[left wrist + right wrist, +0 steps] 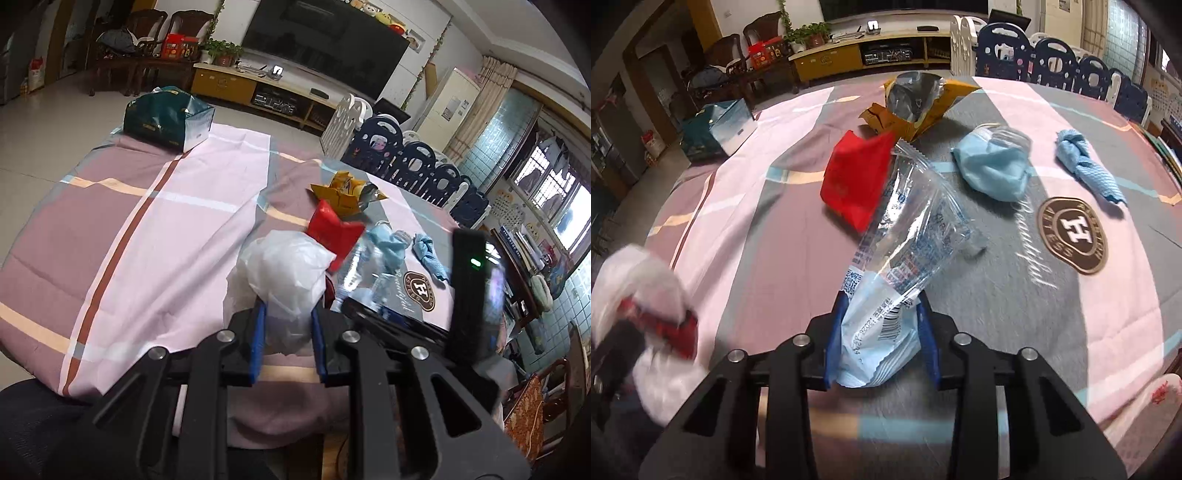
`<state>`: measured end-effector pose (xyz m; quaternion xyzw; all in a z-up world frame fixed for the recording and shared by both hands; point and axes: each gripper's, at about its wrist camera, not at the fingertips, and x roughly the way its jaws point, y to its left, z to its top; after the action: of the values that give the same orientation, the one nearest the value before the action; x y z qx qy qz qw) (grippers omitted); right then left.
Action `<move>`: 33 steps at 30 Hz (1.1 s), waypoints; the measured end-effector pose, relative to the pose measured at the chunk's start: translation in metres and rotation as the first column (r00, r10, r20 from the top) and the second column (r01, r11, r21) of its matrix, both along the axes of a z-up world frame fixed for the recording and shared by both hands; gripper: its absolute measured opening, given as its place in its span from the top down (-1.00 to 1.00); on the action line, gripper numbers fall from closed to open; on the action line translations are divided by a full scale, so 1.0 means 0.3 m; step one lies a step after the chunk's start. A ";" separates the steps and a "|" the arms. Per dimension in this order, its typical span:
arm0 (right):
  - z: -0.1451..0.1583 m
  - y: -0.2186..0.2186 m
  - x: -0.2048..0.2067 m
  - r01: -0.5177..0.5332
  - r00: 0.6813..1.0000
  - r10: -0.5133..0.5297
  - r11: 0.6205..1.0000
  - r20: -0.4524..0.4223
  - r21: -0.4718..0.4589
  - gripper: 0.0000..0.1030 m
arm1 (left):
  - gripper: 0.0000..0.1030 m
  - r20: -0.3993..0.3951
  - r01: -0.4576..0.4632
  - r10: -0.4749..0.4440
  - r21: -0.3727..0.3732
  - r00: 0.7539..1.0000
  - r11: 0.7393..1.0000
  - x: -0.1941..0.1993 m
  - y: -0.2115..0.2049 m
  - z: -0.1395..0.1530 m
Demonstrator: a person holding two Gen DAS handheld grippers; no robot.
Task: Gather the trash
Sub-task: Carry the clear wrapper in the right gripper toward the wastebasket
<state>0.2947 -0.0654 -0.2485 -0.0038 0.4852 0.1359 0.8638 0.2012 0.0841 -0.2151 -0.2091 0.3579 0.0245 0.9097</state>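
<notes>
In the left wrist view, the left gripper (pixel 286 325) is pinching a crumpled white plastic bag (pixel 284 273); the bag's lower part is sitting between the two blue pads (pixel 258 339) while its bulk is billowing out above and ahead of the jaws, over the striped tablecloth (pixel 147 229); a teal gift box (pixel 166 118) is standing at the far left end of the table.

In the right wrist view, the right gripper (pixel 882 336) is clamping a clear printed wrapper (pixel 905 251); the wrapper's pale barcode end is lying squeezed between the jaws and its transparent end is sticking up and forward beyond the fingertips; the white bag is showing blurred at the left edge.

On the cloth past the wrapper, from left to right, a red packet (pixel 857 181) is lying just behind the wrapper; a torn yellow snack bag (pixel 916 103) is lying farther back; a blue face mask (pixel 993 166) is resting to the right; a knotted blue cloth (pixel 1086 166) is lying near the right edge.
</notes>
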 end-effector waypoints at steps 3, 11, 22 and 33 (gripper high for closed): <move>0.029 -0.072 -0.060 0.045 0.999 -0.046 0.999 0.011 0.019 0.30 | 0.56 -0.007 -0.001 0.001 0.001 1.000 1.000 0.003 0.001 -0.004; 0.088 -0.197 -0.175 0.172 0.985 -0.174 0.983 0.023 0.068 0.31 | 0.56 -0.005 -0.003 0.003 -0.021 1.000 1.000 0.007 0.019 -0.008; 0.125 -0.191 -0.262 0.178 0.983 -0.179 0.984 0.052 0.027 0.32 | 0.56 -0.048 0.015 -0.015 -0.001 0.999 1.000 0.029 0.005 -0.024; 0.119 -0.193 -0.272 0.178 0.983 -0.179 0.984 0.047 0.026 0.32 | 0.56 -0.033 0.022 -0.023 -0.034 0.999 0.999 0.024 0.013 -0.025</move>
<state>0.2131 -0.1233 -0.2129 0.0458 0.4608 0.0632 0.8841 0.2084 0.0880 -0.2225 -0.2198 0.3755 0.0119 0.9003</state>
